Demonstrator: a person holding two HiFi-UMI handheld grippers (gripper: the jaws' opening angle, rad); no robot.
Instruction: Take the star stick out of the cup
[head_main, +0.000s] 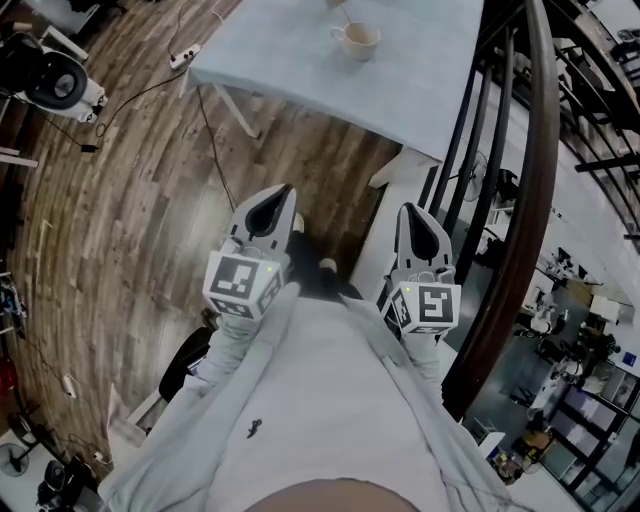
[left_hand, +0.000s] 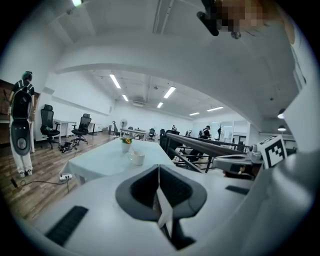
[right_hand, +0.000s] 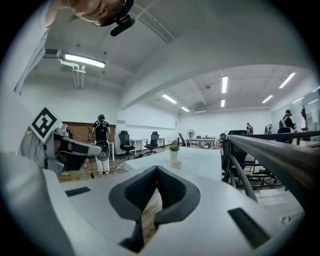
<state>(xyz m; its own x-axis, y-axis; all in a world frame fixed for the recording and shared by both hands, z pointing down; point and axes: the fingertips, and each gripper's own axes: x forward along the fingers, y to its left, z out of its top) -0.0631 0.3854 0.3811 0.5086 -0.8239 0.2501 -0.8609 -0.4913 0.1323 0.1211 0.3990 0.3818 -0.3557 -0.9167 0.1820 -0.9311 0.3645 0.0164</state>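
Both the left gripper (head_main: 272, 205) and the right gripper (head_main: 414, 218) are closed and empty. You hold them at your chest, well short of the table (head_main: 290, 60), probably because the approach has not begun. On the table's far part stands the cup (head_main: 357, 40), and a thin stick, presumably the star stick (head_main: 346, 20), rises from it. Wood floor (head_main: 120, 180) lies before the table, and a dark railing (head_main: 530, 200) runs to its right.
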